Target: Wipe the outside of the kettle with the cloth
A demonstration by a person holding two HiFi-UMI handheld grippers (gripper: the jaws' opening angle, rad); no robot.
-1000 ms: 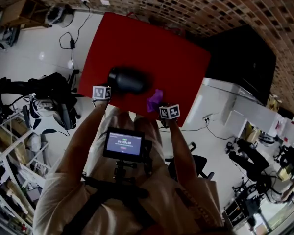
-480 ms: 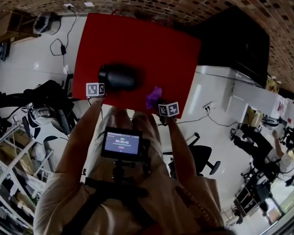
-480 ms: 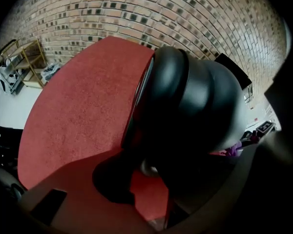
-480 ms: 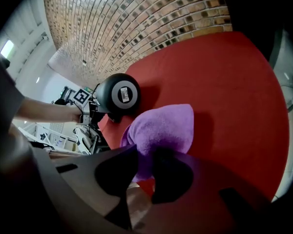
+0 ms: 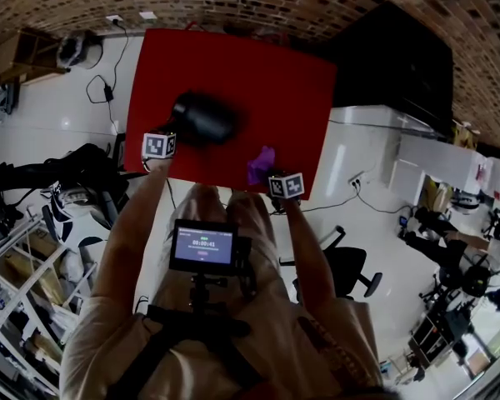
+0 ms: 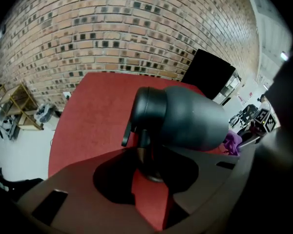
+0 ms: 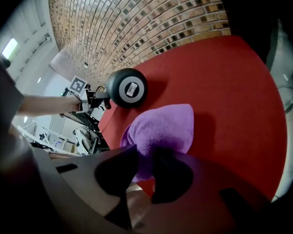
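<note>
Left gripper view, trainee's query: what does the left hand-held gripper (image 6: pixel 147 173) have?

Instructor: Its jaws have just been closing and now pinch the handle (image 6: pixel 145 147) of the black kettle (image 6: pixel 185 118). The kettle is tipped sideways over the red tabletop (image 6: pixel 88 116), toward the tabletop's left side in the head view.

Trainee: And the right hand-held gripper (image 7: pixel 145 160)?

Instructor: It is clamped on a fold of the purple cloth (image 7: pixel 163 128). The rest of the cloth appears to lie on the tabletop, well apart from the kettle. The kettle's round base (image 7: pixel 128 87) faces it.

Trainee: How is the step done well?

Instructor: By judgement, wiping has not begun.
- The left grip should be firm, so the body does not swing about the handle.
- The cloth should meet the body with a broad pad of fabric leading, not the jaw tips.
- It should then be drawn along the wall in overlapping strokes.
- The kettle should be rolled between strokes to present each side.

A loose handle grip risks a drop.
</note>
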